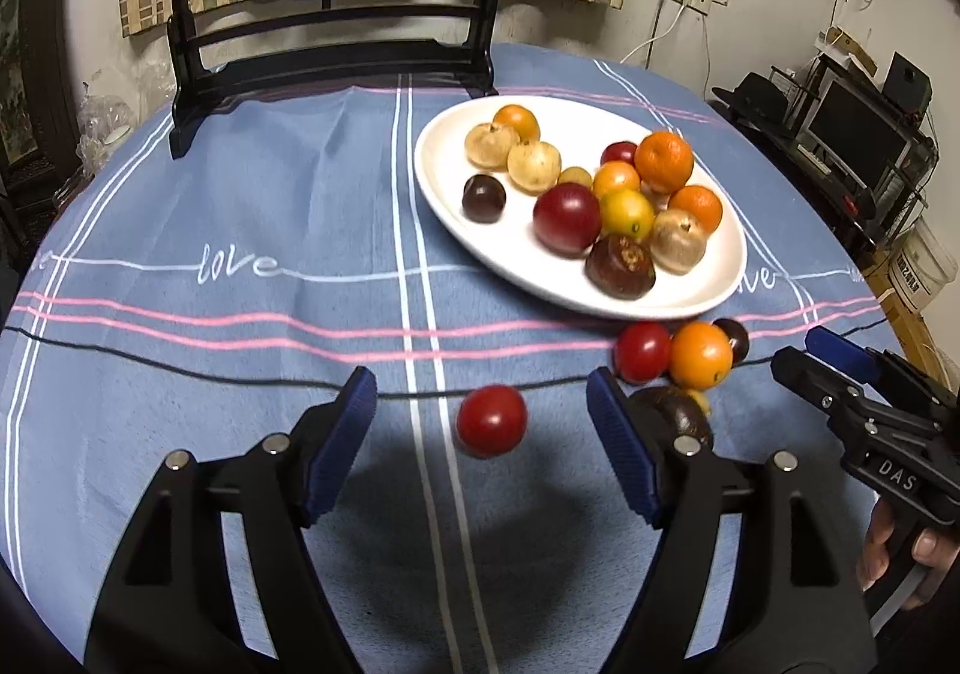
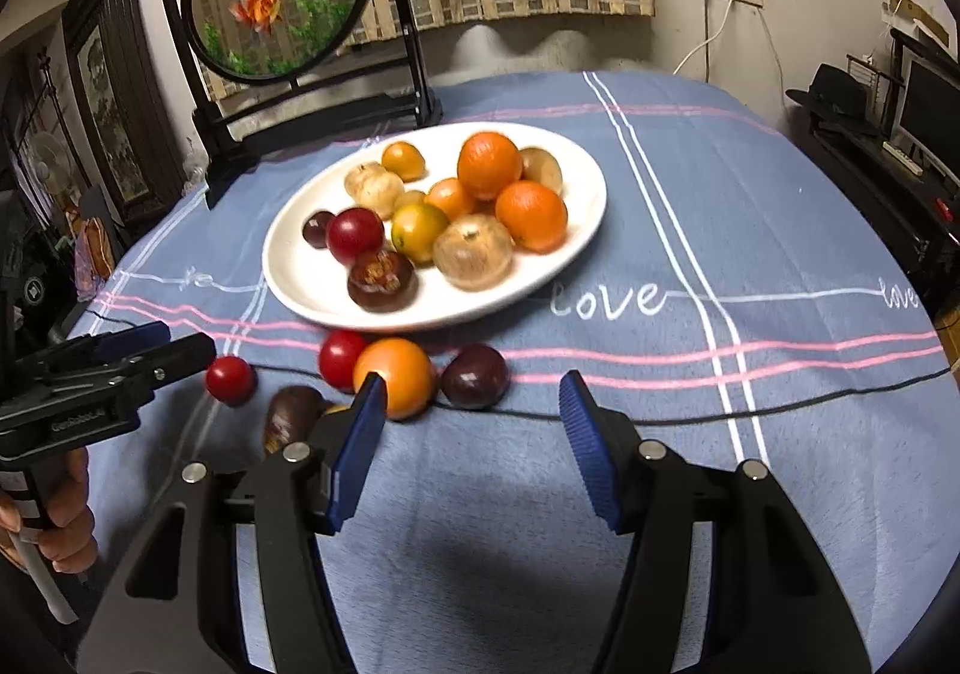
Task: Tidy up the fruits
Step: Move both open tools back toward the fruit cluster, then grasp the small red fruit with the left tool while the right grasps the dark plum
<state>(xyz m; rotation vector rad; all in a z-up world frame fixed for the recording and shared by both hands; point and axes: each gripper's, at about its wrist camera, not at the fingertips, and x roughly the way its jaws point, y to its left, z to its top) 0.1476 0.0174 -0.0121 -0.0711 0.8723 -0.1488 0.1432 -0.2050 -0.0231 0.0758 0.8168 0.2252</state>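
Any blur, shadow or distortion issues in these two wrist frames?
Left wrist: heavy fisheye curvature, dark corners; red fruit slightly motion-blurred, gripper shadow beneath it. Right wrist: same bowing; fruit on the plate smeared, shadow pooled between the gripper fingers.

Ahead of my jaws I count one white plate (image 1: 456, 206) holding thirteen fruits (image 1: 567, 218). Nearer my jaws, six loose fruits lie on the table (image 1: 210, 374): two red (image 1: 491, 421), one orange (image 1: 700, 355), two dark ones (image 2: 474, 376) and a small yellow one, mostly hidden.
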